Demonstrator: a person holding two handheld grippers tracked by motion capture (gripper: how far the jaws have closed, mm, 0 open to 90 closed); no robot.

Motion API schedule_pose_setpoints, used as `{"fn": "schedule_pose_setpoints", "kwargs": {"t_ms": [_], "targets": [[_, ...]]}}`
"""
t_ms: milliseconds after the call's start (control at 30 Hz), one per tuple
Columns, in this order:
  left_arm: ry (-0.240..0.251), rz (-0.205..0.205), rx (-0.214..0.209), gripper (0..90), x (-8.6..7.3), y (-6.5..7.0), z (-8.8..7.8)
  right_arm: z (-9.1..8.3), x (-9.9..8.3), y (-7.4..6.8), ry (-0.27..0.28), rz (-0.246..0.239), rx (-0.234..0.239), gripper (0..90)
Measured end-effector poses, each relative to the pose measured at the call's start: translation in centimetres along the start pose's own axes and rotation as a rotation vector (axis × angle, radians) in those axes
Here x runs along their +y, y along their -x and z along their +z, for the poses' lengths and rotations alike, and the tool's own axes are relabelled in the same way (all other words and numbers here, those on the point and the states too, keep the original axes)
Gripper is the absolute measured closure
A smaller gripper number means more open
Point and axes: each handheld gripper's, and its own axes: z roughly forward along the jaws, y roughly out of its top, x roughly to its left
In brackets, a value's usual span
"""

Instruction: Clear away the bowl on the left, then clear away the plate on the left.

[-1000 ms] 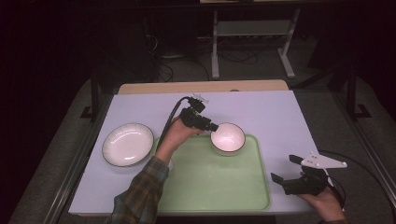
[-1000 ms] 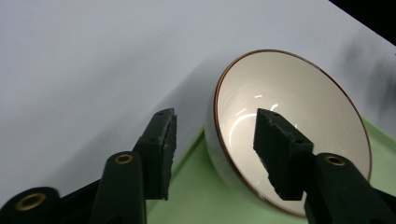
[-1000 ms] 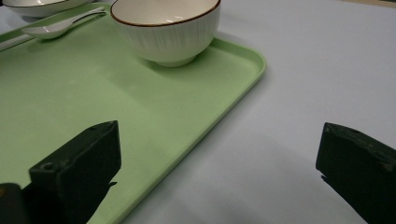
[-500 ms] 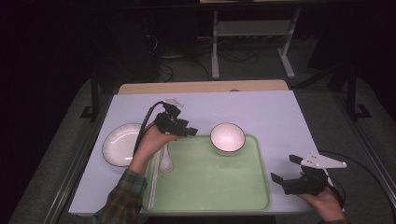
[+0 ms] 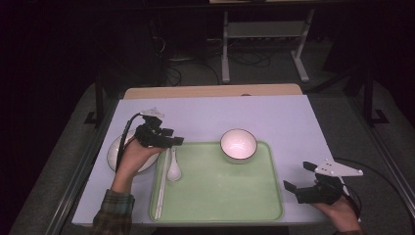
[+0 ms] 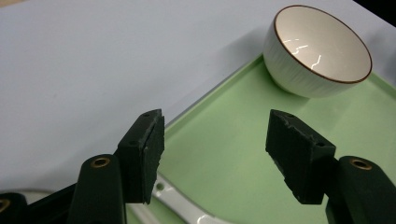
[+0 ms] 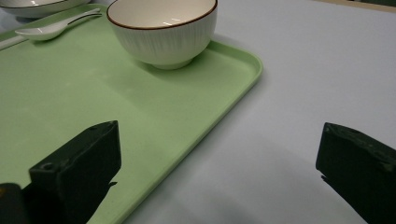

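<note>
My left gripper [image 5: 172, 138] hangs over the left edge of the green tray [image 5: 220, 200], jaws apart with nothing between them; they have just been opening wider. Through the gap in the left gripper view I see bare tray floor and, at the bottom, part of the white spoon [image 5: 173, 166]. The spoon lies on the tray by its left rim, bowl end toward me, right beside a pair of white chopsticks [image 5: 161, 186] that run along that rim. The white plate [image 5: 113, 152] sits on the table just left of the tray, partly under my left hand [image 5: 131, 159]. The white bowl [image 5: 238, 145] with a brown rim stands upright in the tray's far right corner, well apart from both grippers. My right gripper [image 5: 295, 177] rests off the tray's right edge, near its closer corner, jaws wide apart and empty over the pale table [image 5: 244, 112].
</note>
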Motion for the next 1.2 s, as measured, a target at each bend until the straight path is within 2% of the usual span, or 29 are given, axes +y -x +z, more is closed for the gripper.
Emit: {"fn": "schedule_pose_setpoints", "kwargs": {"t_ms": [200, 367, 533, 633, 867, 1100, 1200], "targets": [[0.005, -0.018, 0.041, 36.7, -1.3, -0.9, -1.5, 0.1, 0.1, -0.1, 0.004, -0.005, 0.000, 0.0], [0.012, -0.059, 0.076, 36.7, -2.7, -2.5, -3.0, 0.2, 0.2, -0.1, 0.004, -0.001, -0.004, 0.0], [-0.005, -0.096, 0.137, 36.7, -4.1, -4.1, -4.4, 0.2, 0.2, -0.1, 0.007, 0.004, -0.007, 0.0], [-0.007, -0.115, 0.153, 36.4, -4.7, -4.9, -5.0, 0.2, 0.2, 0.0, 0.007, 0.006, -0.009, 0.0], [-0.004, -0.173, 0.237, 36.7, -6.1, -6.7, -6.8, 0.1, 0.2, 0.0, 0.007, 0.009, -0.013, 0.0], [-0.029, -0.228, 0.317, 38.8, -7.4, -8.7, -8.1, 0.2, 0.1, 0.0, 0.004, 0.011, -0.012, 0.0], [-0.044, -0.240, 0.324, 39.8, -7.8, -9.3, -8.4, 0.3, 0.1, 0.1, 0.001, 0.008, -0.011, 0.0]]}}
